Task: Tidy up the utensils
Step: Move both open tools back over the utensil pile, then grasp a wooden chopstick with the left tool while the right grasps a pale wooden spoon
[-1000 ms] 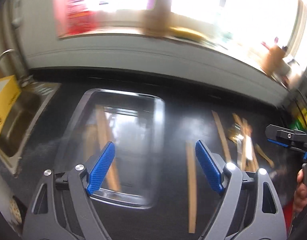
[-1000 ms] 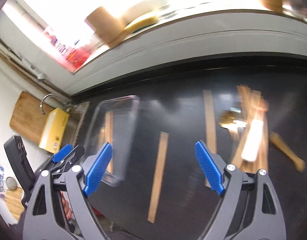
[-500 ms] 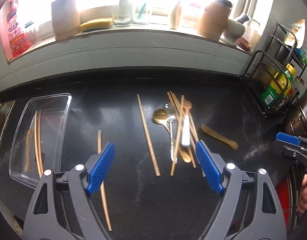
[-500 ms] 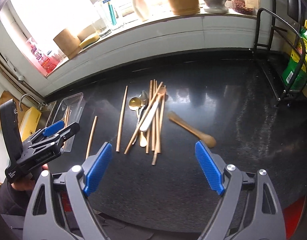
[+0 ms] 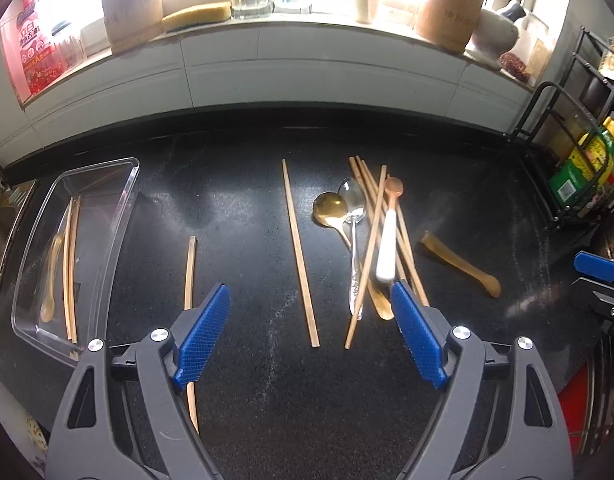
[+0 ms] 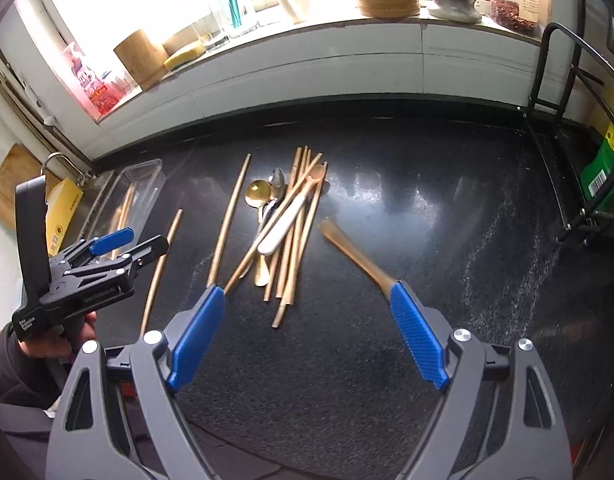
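Both tools I hold spread, empty – left tool [image 5: 309, 334], right tool [image 6: 305, 334]. Utensil pile [image 5: 371, 240] at frame centre on the bench [image 5: 235, 200]; clear tray [image 5: 107, 208] at left holds chopsticks.

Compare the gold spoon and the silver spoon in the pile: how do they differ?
The gold spoon has a rounder, yellow bowl; the silver spoon has a narrower, grey, more oval bowl. The silver spoon lies partly over the gold spoon's bowl edge, and its patterned handle shows nearly whole, while the gold spoon's handle runs under the chopsticks. Both lie bowl toward the window on the black counter.
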Action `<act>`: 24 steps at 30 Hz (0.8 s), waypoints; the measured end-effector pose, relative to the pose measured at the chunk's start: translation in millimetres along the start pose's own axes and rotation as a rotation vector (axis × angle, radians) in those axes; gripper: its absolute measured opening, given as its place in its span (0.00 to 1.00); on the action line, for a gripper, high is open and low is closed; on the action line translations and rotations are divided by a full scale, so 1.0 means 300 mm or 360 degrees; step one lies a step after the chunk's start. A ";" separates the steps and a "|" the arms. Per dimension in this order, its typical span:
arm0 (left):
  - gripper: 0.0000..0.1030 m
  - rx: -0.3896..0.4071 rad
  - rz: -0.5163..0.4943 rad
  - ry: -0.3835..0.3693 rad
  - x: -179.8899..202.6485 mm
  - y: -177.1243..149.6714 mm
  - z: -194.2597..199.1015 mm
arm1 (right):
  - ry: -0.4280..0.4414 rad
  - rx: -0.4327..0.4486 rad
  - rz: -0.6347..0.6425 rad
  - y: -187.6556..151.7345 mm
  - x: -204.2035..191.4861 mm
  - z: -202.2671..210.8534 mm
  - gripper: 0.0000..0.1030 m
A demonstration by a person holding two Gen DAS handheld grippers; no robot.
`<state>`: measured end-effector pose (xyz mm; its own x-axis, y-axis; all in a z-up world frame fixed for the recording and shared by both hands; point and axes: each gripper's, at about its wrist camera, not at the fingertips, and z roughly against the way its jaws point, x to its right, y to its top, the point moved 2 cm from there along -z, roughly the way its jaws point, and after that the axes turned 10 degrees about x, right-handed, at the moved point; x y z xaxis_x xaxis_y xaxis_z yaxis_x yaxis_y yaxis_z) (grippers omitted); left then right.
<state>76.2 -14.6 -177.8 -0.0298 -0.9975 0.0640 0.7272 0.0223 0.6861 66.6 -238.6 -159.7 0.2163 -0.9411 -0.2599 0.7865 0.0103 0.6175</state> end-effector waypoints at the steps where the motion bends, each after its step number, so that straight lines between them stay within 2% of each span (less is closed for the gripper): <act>1: 0.78 -0.0009 -0.0001 0.0004 -0.001 0.000 -0.016 | -0.0007 -0.0012 0.0014 0.002 0.007 -0.016 0.80; 11: 0.78 -0.0120 -0.0005 0.0023 -0.012 -0.008 -0.214 | -0.0069 -0.0167 0.0194 -0.020 0.079 -0.217 0.80; 17: 0.78 -0.0125 -0.0024 0.0028 -0.014 -0.006 -0.330 | -0.0140 -0.0259 0.0383 -0.053 0.123 -0.367 0.80; 21: 0.70 -0.0165 -0.0024 0.0035 -0.012 -0.021 -0.407 | -0.0148 -0.0283 0.0502 -0.061 0.140 -0.422 0.80; 24: 0.64 -0.0179 -0.0031 0.0042 -0.007 -0.031 -0.447 | -0.0124 -0.0302 0.0539 -0.065 0.161 -0.454 0.73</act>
<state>161.3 -21.8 -281.5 -0.0278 -0.9991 0.0315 0.7992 -0.0033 0.6011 140.6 -238.1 -285.3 0.4430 -0.8965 -0.0033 0.7726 0.3799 0.5087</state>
